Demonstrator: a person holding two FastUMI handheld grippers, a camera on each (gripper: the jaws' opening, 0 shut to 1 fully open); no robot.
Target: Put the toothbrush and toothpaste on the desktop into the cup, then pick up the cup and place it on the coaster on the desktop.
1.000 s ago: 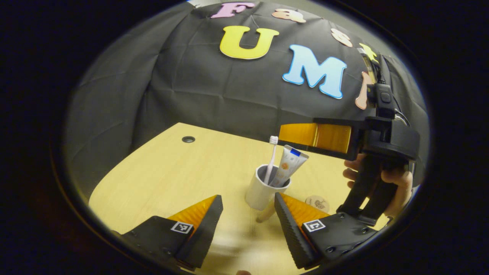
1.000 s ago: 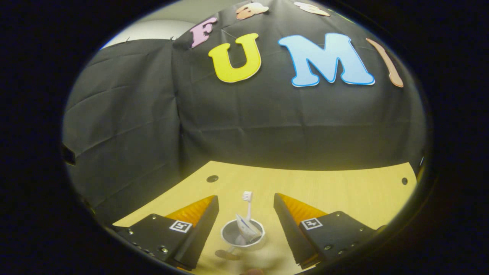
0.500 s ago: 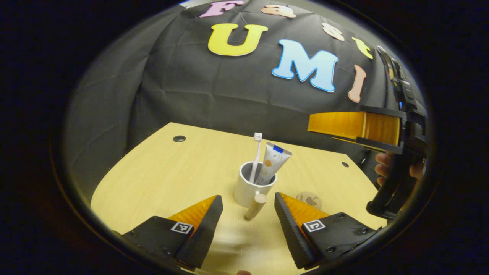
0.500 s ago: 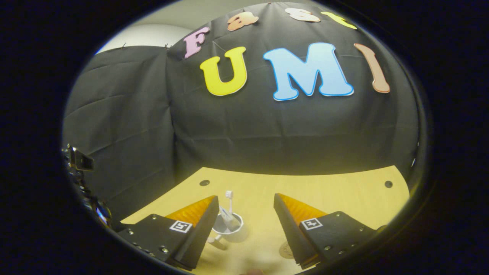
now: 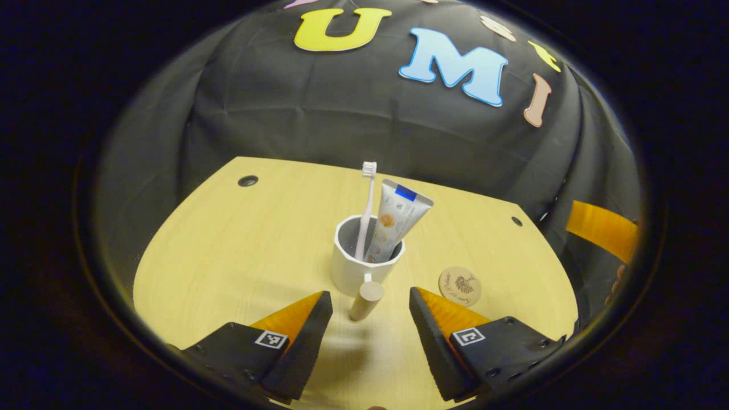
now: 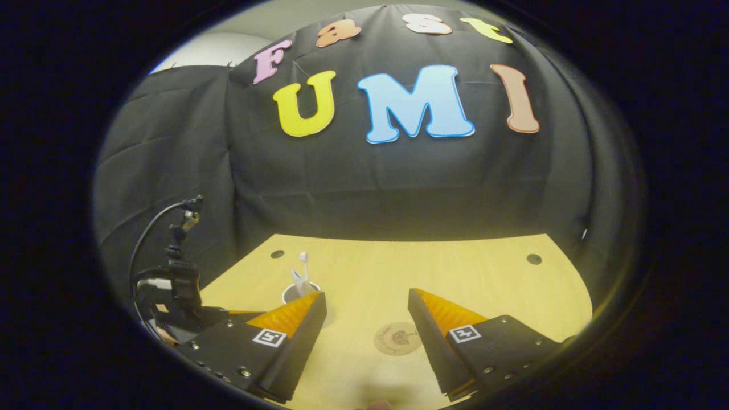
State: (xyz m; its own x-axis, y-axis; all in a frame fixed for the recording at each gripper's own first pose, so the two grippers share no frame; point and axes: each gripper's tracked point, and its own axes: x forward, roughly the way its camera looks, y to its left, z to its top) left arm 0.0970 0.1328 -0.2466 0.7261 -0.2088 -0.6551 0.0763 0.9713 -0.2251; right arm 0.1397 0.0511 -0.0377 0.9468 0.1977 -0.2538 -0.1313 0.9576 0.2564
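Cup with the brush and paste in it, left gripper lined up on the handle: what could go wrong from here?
1. The cup offers only a stubby wooden handle to the open left gripper; an off-centre close may twist or tip it.
2. The toothbrush and toothpaste stand well above the rim, leaning; a jerky lift could throw them out.
3. The coaster is small, so the cup could land half off it.

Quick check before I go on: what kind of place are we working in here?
Likely a staged recording booth, not a bathroom: black cloth wall behind a bare wooden desktop holding a cup and coaster.
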